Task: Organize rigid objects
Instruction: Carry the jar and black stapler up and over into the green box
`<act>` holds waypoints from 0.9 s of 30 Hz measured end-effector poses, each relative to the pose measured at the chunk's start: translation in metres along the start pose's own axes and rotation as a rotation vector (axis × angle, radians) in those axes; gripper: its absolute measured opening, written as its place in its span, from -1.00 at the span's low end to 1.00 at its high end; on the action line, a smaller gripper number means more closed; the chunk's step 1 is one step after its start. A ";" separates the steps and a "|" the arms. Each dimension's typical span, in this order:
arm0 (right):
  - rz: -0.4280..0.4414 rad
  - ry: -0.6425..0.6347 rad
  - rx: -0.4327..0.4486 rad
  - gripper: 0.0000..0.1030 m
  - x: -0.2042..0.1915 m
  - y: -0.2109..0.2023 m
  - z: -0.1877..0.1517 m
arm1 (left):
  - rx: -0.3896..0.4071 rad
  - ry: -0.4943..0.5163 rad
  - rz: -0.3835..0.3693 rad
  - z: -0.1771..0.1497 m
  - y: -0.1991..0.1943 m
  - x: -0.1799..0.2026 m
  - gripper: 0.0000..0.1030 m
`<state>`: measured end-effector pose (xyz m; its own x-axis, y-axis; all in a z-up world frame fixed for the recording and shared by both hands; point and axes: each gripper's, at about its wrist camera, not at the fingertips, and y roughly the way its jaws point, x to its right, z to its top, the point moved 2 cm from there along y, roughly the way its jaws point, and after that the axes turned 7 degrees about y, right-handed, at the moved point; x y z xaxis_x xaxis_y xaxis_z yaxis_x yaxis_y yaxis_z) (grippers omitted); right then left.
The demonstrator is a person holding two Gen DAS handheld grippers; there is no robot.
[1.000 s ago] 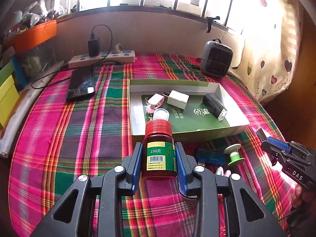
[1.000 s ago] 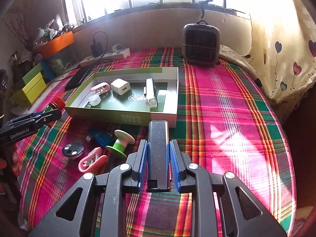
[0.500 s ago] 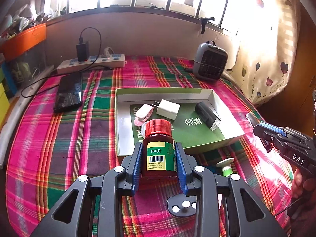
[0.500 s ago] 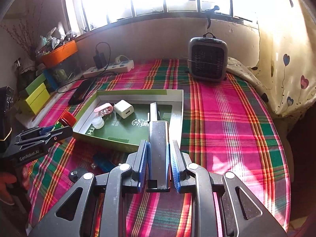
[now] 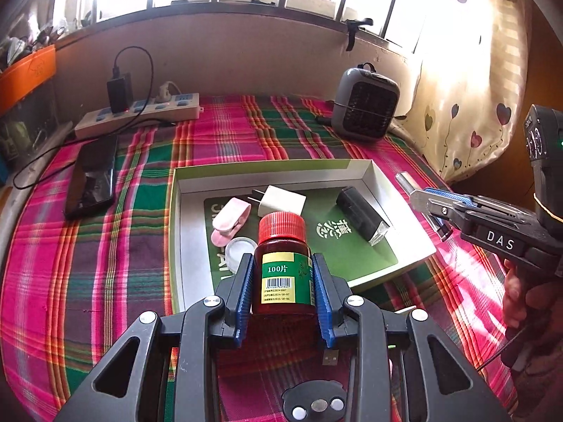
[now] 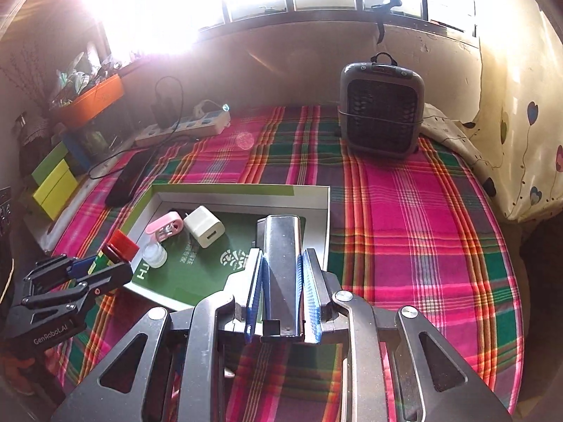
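Note:
My left gripper [image 5: 282, 274] is shut on a brown pill bottle [image 5: 284, 267] with a red cap and green label, held upright above the near edge of the green-lined box [image 5: 183, 246]. My right gripper [image 6: 283, 281] is shut on a flat silver-grey metal bar [image 6: 282, 263], over the box's near right part [image 6: 325, 232]. Inside the box lie a pink clip [image 5: 230, 219], a white charger plug [image 5: 281, 200], a small clear jar [image 5: 240, 251] and a black oblong device [image 5: 359, 216]. The right gripper [image 5: 422, 193] also shows at the box's right side, the left gripper [image 6: 84, 270] at its left.
A black phone [image 5: 92, 176] and a power strip [image 5: 140, 114] with a charger lie at the back left, a grey heater [image 5: 364, 103] at the back right. A black round object [image 5: 316, 402] and a USB plug [image 5: 330, 357] lie under my left gripper. Boxes [image 6: 54, 183] stand far left.
Both grippers have moved forward toward the box with their loads: the bottle now hangs over its near edge and the metal bar over its right part. The loose items on the cloth have dropped behind.

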<state>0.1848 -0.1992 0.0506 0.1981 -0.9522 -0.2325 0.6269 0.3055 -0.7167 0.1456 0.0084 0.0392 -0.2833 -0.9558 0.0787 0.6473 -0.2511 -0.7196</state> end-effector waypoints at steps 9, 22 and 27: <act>-0.006 0.021 -0.062 -0.53 0.010 0.035 0.012 | -0.026 0.002 -0.018 0.008 0.024 0.000 -0.41; -0.005 0.003 -0.107 -0.53 0.010 0.059 0.018 | -0.065 0.008 -0.030 0.009 0.049 0.000 -0.41; -0.007 -0.017 -0.124 -0.53 0.007 0.064 0.018 | -0.072 0.015 -0.025 0.011 0.053 0.000 -0.40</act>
<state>0.2403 -0.1863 0.0152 0.2076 -0.9538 -0.2171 0.5305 0.2963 -0.7942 0.1879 -0.0063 0.0084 -0.3096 -0.9469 0.0869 0.5873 -0.2623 -0.7657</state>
